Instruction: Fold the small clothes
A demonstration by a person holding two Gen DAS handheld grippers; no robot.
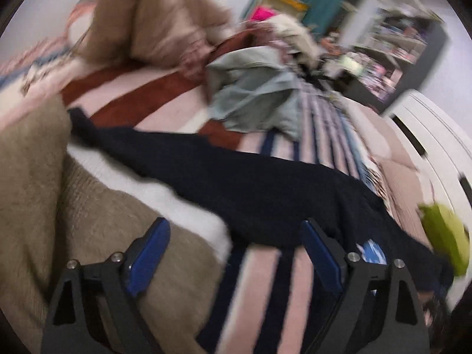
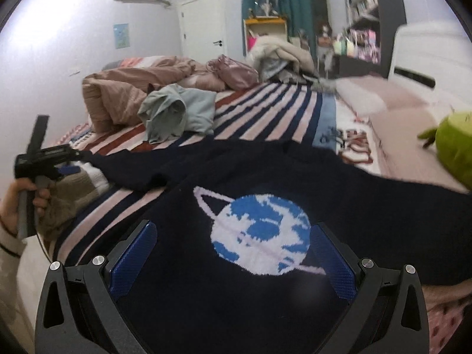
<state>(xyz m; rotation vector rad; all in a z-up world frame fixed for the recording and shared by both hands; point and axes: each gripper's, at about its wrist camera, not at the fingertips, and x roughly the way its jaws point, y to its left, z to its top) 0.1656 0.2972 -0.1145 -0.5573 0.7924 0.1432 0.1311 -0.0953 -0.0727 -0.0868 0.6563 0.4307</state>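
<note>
A small navy sweater (image 2: 265,183) with a blue and white planet on its front lies spread on the striped bed. My right gripper (image 2: 233,227) is open just above the planet, holding nothing. In the left wrist view the sweater's navy sleeve (image 1: 224,171) runs across the bed, ending in a tan and white cuff (image 1: 118,203). My left gripper (image 1: 236,227) is open over the cuff end, empty. From the right wrist view the left gripper (image 2: 56,159) is at the far left by that cuff.
A crumpled pale green garment (image 2: 177,112) lies farther back on the striped blanket (image 2: 265,109). A brown duvet (image 2: 124,88) and a pile of clothes (image 2: 277,53) sit at the far end. A green plush toy (image 2: 454,144) is at the right.
</note>
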